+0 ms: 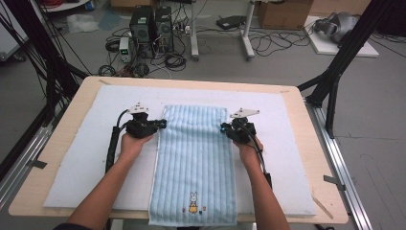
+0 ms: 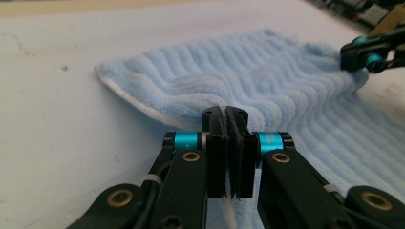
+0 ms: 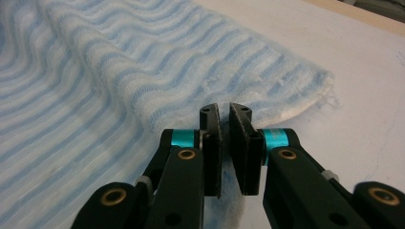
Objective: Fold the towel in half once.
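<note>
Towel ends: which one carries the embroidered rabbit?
The near end of the blue striped towel, overhanging the table's front edge; the far end is plain.

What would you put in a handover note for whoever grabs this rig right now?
Left gripper: shut on the towel's left long edge, near the far corner.
Right gripper: shut on the right long edge, opposite the left one; a small gap shows between its pads with the cloth edge in it.
Towel: light blue, striped, lying lengthwise on the white mat, near end with the rabbit motif hanging at the table's front edge. Far end is bunched and slightly raised by both grips.
Done: both edges pinched.
Left: probably lifting the far end and folding it toward the near end.
</note>
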Action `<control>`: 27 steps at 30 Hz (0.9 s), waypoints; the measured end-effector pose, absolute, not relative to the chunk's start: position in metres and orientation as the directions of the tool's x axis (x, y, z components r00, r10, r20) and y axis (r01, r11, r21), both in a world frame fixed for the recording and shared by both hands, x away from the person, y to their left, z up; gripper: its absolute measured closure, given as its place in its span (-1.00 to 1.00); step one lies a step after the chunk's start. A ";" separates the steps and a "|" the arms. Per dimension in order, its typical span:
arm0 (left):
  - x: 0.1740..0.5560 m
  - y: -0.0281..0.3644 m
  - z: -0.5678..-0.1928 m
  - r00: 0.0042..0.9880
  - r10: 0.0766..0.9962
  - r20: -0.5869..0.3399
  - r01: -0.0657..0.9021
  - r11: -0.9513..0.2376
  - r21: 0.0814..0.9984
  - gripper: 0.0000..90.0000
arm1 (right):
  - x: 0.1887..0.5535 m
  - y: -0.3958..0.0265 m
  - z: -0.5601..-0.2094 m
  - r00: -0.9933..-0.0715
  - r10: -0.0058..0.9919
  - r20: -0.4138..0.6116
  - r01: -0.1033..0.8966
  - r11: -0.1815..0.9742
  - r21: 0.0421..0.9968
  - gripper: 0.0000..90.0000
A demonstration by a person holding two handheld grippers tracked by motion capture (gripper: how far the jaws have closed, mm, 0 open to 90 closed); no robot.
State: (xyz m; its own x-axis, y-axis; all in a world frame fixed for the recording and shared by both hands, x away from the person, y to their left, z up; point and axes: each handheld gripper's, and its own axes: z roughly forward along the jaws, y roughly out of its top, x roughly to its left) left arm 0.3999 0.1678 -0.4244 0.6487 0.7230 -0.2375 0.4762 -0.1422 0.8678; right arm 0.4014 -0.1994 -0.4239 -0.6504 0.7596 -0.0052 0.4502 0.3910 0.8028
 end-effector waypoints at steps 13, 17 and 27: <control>0.363 0.172 -0.433 0.699 0.681 -0.220 0.461 -0.194 0.866 0.92 | 0.367 -0.204 -0.422 -0.700 0.714 0.004 0.428 0.416 0.803 0.85; 0.352 0.174 -0.436 0.716 0.662 -0.224 0.467 -0.215 0.858 0.91 | 0.356 -0.206 -0.426 -0.710 0.704 0.010 0.425 0.417 0.804 0.85; 0.328 0.173 -0.442 0.745 0.631 -0.218 0.463 -0.254 0.849 0.86 | 0.325 -0.210 -0.434 -0.735 0.678 0.006 0.422 0.451 0.786 0.84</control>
